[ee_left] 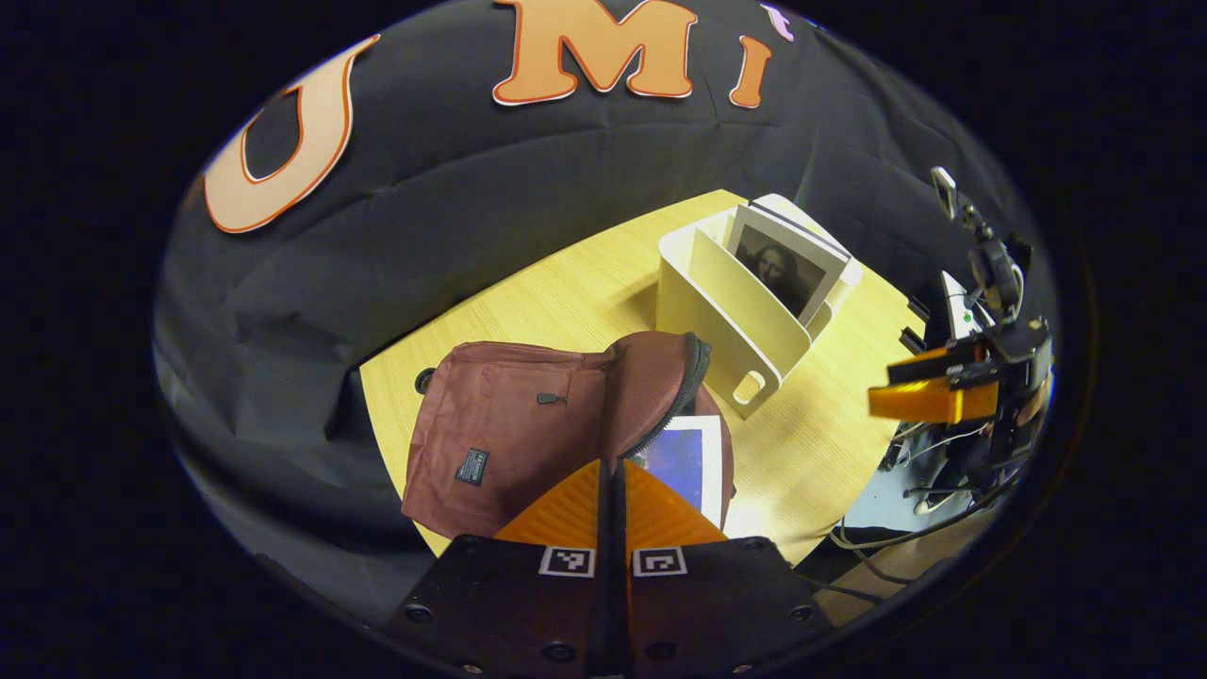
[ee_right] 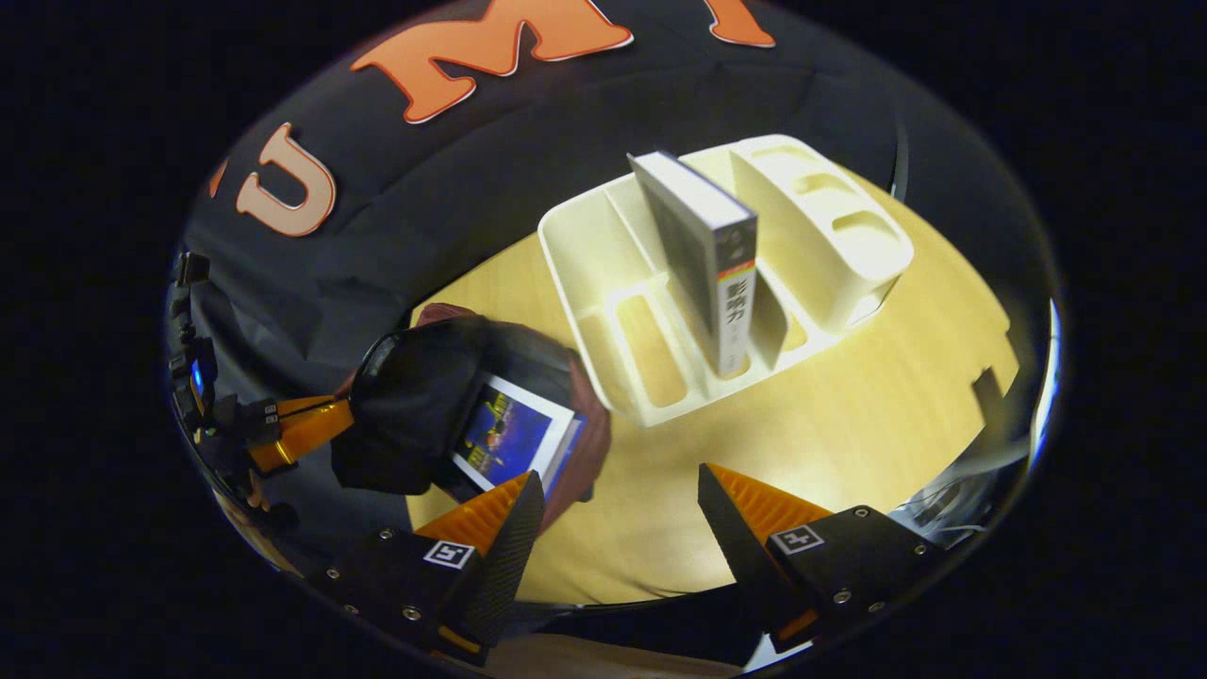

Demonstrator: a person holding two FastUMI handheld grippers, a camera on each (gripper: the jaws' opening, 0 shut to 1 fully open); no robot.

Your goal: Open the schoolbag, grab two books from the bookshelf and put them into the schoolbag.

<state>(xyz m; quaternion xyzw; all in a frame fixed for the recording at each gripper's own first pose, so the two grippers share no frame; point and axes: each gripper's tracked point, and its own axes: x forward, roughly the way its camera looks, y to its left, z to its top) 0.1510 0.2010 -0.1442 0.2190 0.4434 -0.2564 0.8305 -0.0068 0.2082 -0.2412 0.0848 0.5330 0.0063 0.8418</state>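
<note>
A maroon schoolbag (ee_left: 509,424) lies on the wooden table (ee_left: 566,292) with its flap (ee_left: 660,377) lifted. My left gripper (ee_left: 611,467) is shut on the flap's zipper edge and holds the mouth open; in the right gripper view it (ee_right: 335,420) shows at the bag's dark lining (ee_right: 415,405). A blue-covered book (ee_left: 684,462) (ee_right: 514,434) lies partly inside the opening. The white bookshelf (ee_left: 745,321) (ee_right: 651,349) holds one upright book (ee_left: 787,264) (ee_right: 707,255). My right gripper (ee_right: 620,481) is open over the table between bag and shelf, with nothing between its fingers; it also shows at the table's right edge (ee_left: 886,387).
Cables and equipment (ee_left: 943,471) hang off the table's right side in the left gripper view. A round cable hole (ee_left: 424,380) sits by the bag's far corner. Bare tabletop (ee_right: 896,377) stretches in front of the shelf.
</note>
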